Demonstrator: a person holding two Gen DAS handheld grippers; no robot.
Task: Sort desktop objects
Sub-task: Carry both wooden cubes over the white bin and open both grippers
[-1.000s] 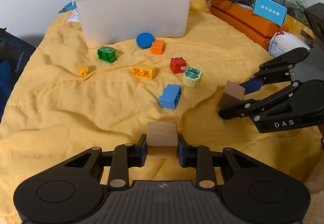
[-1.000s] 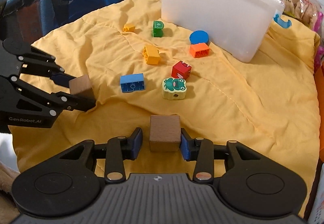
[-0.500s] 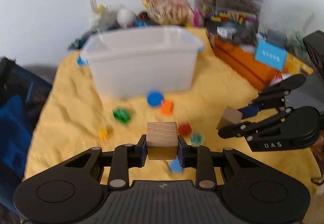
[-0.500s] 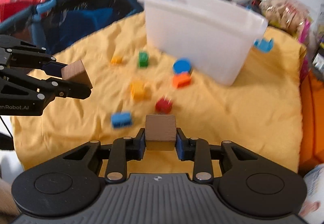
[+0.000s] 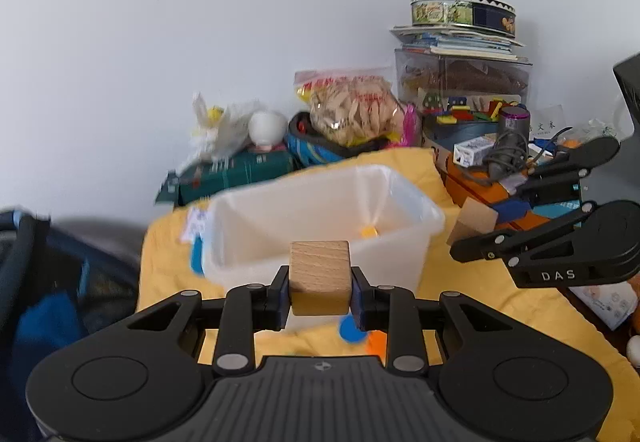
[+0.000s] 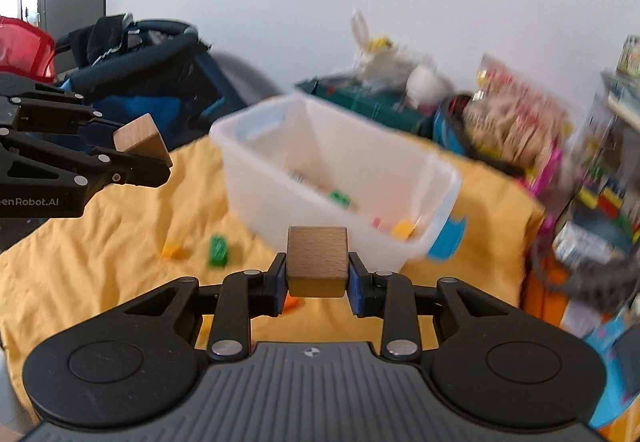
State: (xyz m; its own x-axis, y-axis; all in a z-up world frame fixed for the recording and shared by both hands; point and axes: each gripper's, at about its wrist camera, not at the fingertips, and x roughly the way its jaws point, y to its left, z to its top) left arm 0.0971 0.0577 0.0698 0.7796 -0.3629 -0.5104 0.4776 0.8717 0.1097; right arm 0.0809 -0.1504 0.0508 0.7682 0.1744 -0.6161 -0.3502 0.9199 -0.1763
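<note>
My left gripper (image 5: pixel 320 300) is shut on a pale wooden cube (image 5: pixel 319 266), held in the air in front of the white plastic bin (image 5: pixel 424 202). In the right wrist view my right gripper (image 6: pixel 317 284) is shut on a darker wooden cube (image 6: pixel 317 256), level with the bin's (image 6: pixel 440 170) near wall. Each gripper shows in the other's view: the right gripper (image 5: pixel 476 230) at the right and the left gripper (image 6: pixel 138 152) at the left, both with their cubes. A green brick (image 6: pixel 339 198) and a yellow brick (image 6: pixel 402 229) lie inside the bin.
A yellow cloth (image 6: pixel 100 242) covers the table, with a green brick (image 6: pixel 218 250) and a small yellow brick (image 6: pixel 172 251) loose on it. Behind the bin stand a snack bag (image 5: pixel 352 110), stacked boxes under a tin (image 5: pixel 462 10) and an orange box (image 5: pixel 476 182). A dark stroller (image 6: pixel 140 54) stands left.
Both grippers have risen from the cloth with their cubes and moved towards the bin, whose inside now shows. The right gripper's pads closed onto its cube.
</note>
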